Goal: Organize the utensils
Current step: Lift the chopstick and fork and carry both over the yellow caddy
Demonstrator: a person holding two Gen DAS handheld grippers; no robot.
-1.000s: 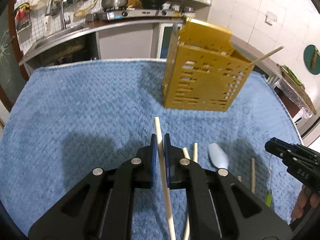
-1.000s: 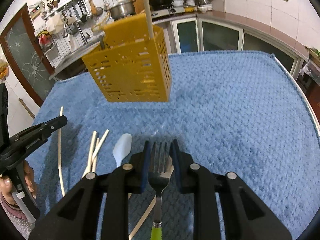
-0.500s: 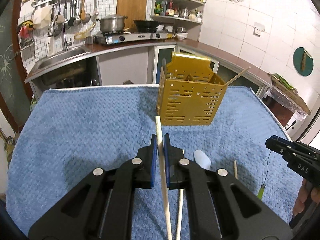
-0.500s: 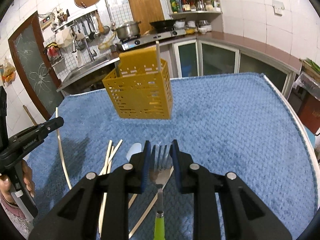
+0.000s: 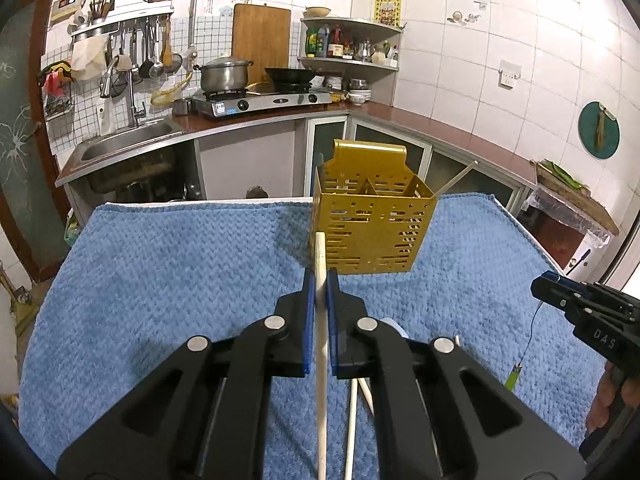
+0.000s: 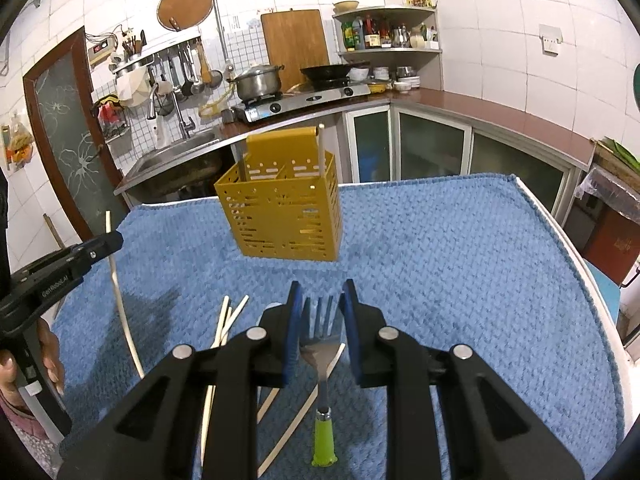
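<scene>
White-tiled kitchen walls (image 5: 460, 40) w/ steel sink (image 5: 124, 140), gas stove (image 5: 260, 102) (pot on it), corner shelf (image 5: 352, 62).

A home kitchen: gas stove (image 5: 260, 102), sink (image 5: 124, 146), hanging ladles (image 6: 188, 76).

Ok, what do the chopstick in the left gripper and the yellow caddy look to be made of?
Chopstick: pale, matte, looks like wood or bamboo, can't tell which. Caddy: mustard yellow with punched slots and thin walls, slight sheen; likely plastic, possibly painted metal.
</scene>
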